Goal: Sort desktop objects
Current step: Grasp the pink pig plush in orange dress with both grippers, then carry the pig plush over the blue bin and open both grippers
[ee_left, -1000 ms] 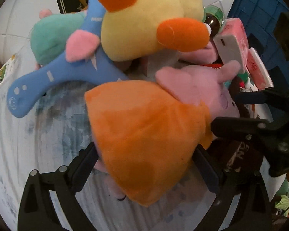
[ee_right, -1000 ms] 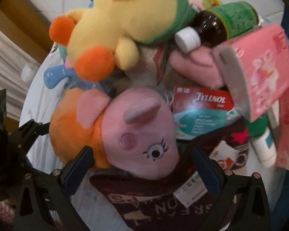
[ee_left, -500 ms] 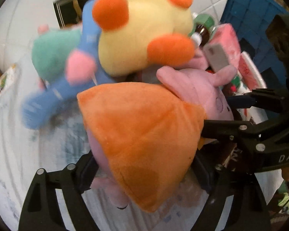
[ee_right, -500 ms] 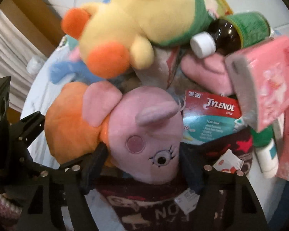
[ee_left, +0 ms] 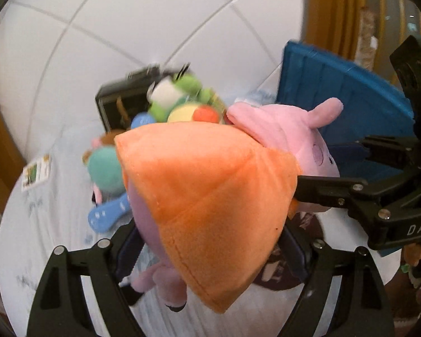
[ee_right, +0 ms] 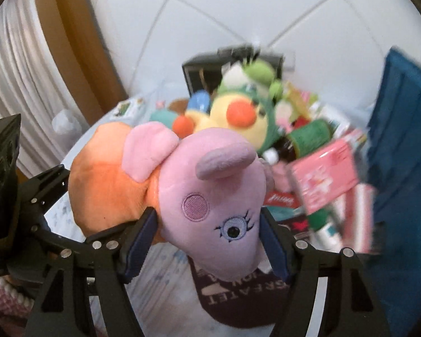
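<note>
A pink pig plush in an orange dress (ee_left: 210, 185) is held by both grippers above the white table. My left gripper (ee_left: 210, 252) is shut on its orange body. My right gripper (ee_right: 207, 241) is shut on its pink head (ee_right: 213, 213); in the left wrist view it shows as a black frame (ee_left: 379, 196) at the right. The left gripper shows in the right wrist view (ee_right: 36, 205) at the left. The pile of other things lies behind: a yellow and green plush (ee_right: 238, 112), a blue plush (ee_left: 106, 213), a teal plush (ee_left: 103, 168).
A blue crate (ee_left: 336, 92) (ee_right: 407, 140) stands at the right. A pink box (ee_right: 325, 179), a brown bottle with green label (ee_right: 308, 134), a dark cloth with lettering (ee_right: 238, 300) and a black box (ee_left: 120, 104) lie on the table. A white tiled wall is behind.
Both grippers have closed on the pig plush and lifted it up and away from the pile; the pile now looks smaller and farther off.
</note>
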Demonstrator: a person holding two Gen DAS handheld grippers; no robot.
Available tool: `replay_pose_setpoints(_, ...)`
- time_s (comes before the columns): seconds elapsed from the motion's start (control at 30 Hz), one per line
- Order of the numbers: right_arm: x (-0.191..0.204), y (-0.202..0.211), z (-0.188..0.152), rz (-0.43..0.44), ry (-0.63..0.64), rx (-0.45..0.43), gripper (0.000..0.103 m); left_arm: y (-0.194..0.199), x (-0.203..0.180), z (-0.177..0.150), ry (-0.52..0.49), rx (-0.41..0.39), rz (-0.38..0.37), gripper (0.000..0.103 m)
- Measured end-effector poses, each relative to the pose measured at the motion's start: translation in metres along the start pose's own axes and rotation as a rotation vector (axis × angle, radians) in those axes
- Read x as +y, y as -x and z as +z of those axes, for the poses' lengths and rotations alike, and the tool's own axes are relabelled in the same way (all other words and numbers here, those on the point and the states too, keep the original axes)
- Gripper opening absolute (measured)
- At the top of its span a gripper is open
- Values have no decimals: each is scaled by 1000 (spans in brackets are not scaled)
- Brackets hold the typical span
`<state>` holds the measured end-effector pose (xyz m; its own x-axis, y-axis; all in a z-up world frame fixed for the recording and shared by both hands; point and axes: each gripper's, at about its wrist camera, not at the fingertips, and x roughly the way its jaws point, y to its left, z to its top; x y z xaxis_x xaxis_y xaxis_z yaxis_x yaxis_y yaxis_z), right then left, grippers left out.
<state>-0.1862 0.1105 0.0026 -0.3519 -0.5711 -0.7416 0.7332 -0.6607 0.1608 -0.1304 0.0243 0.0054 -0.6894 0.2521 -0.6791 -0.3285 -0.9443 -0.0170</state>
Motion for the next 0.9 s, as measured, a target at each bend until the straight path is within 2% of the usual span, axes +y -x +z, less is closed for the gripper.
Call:
replay_pose_setpoints(0.33, -4, 124, 8, -175, -16, -204, 72, 57, -66, 53, -131, -196, -96, 85)
replay_pose_setpoints(0.57, -32, 212, 1, -350, -76, -295, 72, 83, -145, 102, -239, -316, -235, 85)
replay_pose_setpoints(0.73, -80, 270, -8, -459, -144, -332, 72, 78, -213, 134, -302, -328, -316, 85)
replay_pose_setpoints(0.9, -137, 301, -23, -521, -231, -314, 72, 49, -287, 160, -350, -241, -386, 85)
